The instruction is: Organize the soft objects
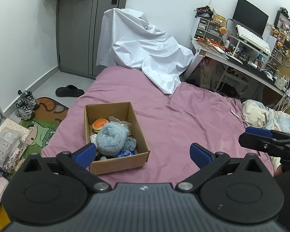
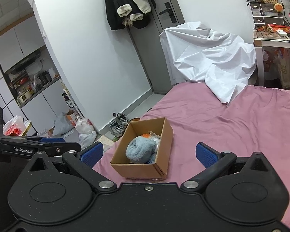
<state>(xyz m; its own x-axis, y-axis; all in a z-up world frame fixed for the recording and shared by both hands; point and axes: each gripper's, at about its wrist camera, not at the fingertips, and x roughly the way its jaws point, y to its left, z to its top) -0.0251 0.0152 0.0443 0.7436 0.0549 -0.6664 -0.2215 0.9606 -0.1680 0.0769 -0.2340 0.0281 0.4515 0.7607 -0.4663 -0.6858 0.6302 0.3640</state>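
Two hand-held grippers, left hand-held gripper (image 1: 143,152) and right hand-held gripper (image 2: 149,153), gape empty over one cardboard box (image 1: 114,164).

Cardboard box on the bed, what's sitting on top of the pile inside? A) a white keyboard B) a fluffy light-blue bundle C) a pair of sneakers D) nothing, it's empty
B: a fluffy light-blue bundle fills the middle of the cardboard box, with a burger-shaped toy tucked behind it; both grippers are open and hold nothing.
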